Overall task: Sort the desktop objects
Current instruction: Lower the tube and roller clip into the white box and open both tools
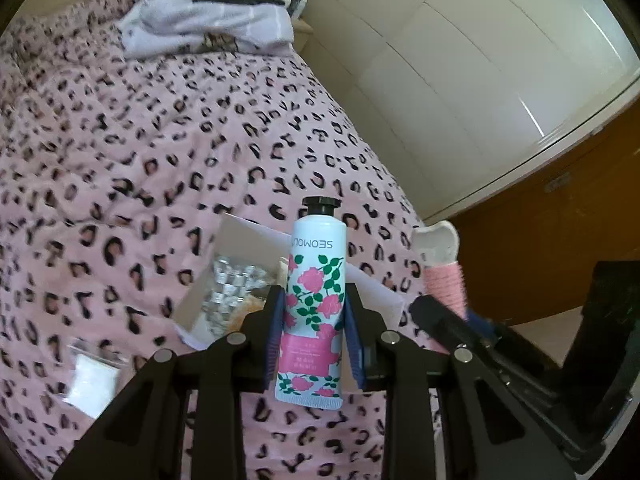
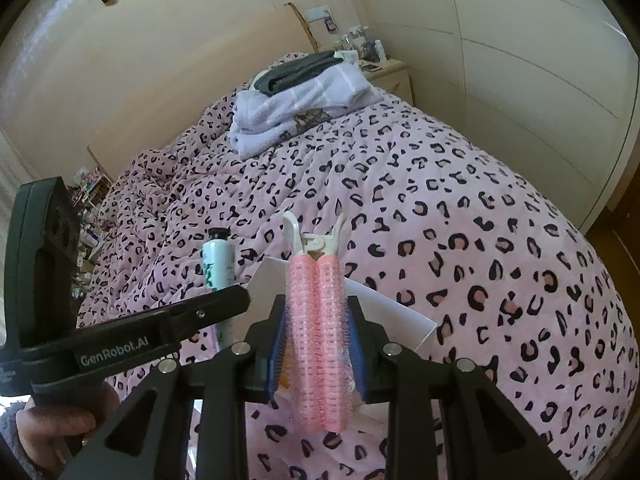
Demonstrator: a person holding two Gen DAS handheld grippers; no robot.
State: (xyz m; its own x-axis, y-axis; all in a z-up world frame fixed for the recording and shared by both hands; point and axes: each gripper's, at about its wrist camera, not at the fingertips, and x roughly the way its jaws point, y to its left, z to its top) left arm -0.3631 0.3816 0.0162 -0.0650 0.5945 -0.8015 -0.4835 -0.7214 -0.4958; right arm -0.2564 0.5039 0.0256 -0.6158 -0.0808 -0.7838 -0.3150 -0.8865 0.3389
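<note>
Now your left gripper (image 1: 314, 322) pinches a smooth rose-printed tube (image 1: 314, 304), and your right gripper (image 2: 318, 344) pinches a bristly pink roller clip (image 2: 316, 336) above the fleecy bedspread (image 2: 480, 240).

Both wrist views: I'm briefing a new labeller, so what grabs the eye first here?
The pink leopard-print bedspread fills both views. Up front, the left gripper clamps a rose-printed hand cream tube, and the right gripper clamps a pink roller hair clip, both above a white box.
</note>
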